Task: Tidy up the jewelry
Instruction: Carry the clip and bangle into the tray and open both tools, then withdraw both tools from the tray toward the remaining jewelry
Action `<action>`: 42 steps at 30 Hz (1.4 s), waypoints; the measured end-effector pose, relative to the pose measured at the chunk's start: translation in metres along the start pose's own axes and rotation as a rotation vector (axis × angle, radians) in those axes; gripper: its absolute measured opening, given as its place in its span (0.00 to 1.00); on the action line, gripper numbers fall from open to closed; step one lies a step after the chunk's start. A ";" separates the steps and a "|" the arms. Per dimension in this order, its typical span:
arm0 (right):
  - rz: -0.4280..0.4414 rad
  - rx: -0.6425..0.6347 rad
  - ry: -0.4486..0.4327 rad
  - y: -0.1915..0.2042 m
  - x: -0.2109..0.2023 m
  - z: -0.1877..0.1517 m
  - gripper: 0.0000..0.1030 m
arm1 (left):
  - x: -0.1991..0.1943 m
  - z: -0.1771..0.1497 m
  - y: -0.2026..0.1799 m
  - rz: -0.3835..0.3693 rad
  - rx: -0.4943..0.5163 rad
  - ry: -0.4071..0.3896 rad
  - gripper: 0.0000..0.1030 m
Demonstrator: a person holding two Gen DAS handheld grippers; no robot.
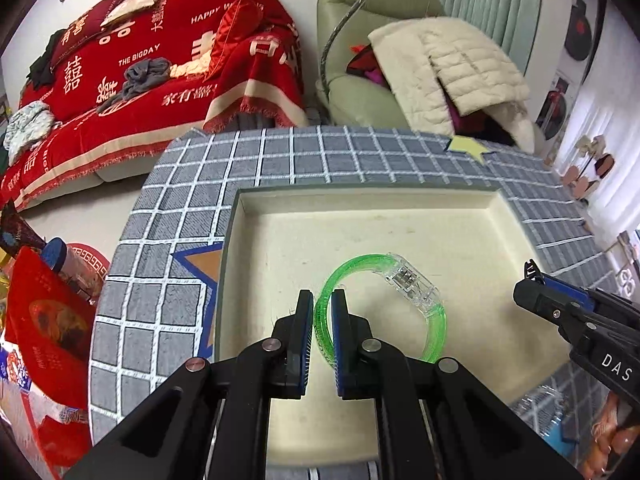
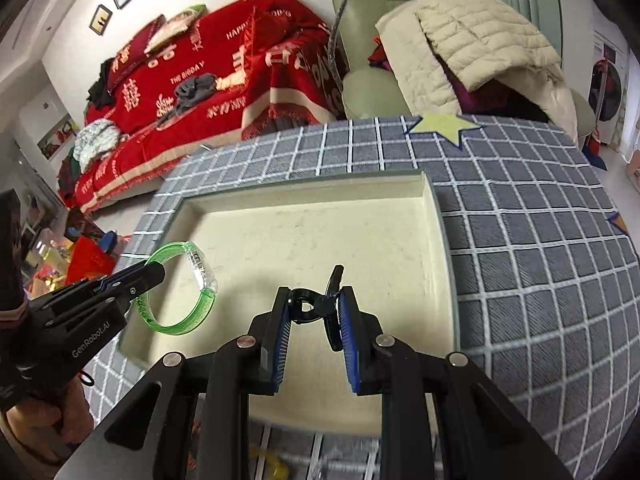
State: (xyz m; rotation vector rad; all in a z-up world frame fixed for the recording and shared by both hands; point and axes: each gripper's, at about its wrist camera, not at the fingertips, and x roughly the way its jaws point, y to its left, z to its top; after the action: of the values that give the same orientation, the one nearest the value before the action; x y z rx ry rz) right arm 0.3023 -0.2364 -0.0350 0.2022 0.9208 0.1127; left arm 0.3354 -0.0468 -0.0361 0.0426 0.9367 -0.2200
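The translucent green plastic bangle with a clear clasp was pinched by its band in the left gripper, low centre of frame, over the shallow cream tray. The right gripper was clamped on a small black hair clip, centre frame, above that tray, presumably for deposit.
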 end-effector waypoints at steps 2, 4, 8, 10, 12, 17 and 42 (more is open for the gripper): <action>-0.014 0.005 0.022 -0.002 0.014 0.001 0.25 | 0.013 -0.001 0.000 0.015 0.004 0.020 0.29; -0.030 0.007 0.040 -0.003 0.026 0.000 0.25 | 0.023 -0.003 0.000 0.034 0.008 0.038 0.29; -0.061 -0.003 0.074 -0.004 0.046 -0.007 0.25 | 0.034 -0.008 0.001 0.068 0.004 0.062 0.29; -0.071 -0.007 0.068 -0.003 0.048 -0.010 0.25 | 0.037 -0.010 -0.002 0.088 0.021 0.069 0.29; -0.091 -0.030 0.066 0.001 0.048 -0.011 0.25 | 0.040 -0.012 -0.005 0.108 0.041 0.075 0.29; -0.107 -0.073 0.065 0.009 0.047 -0.012 0.35 | 0.039 -0.013 -0.012 0.139 0.068 0.066 0.29; 0.084 0.116 -0.102 -0.006 -0.076 -0.035 0.79 | -0.064 -0.027 0.006 0.062 -0.050 -0.104 1.00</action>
State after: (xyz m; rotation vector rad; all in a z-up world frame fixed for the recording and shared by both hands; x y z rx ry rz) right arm 0.2286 -0.2521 0.0021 0.3513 0.8177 0.1261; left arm 0.2781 -0.0266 -0.0010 0.0138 0.8355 -0.1406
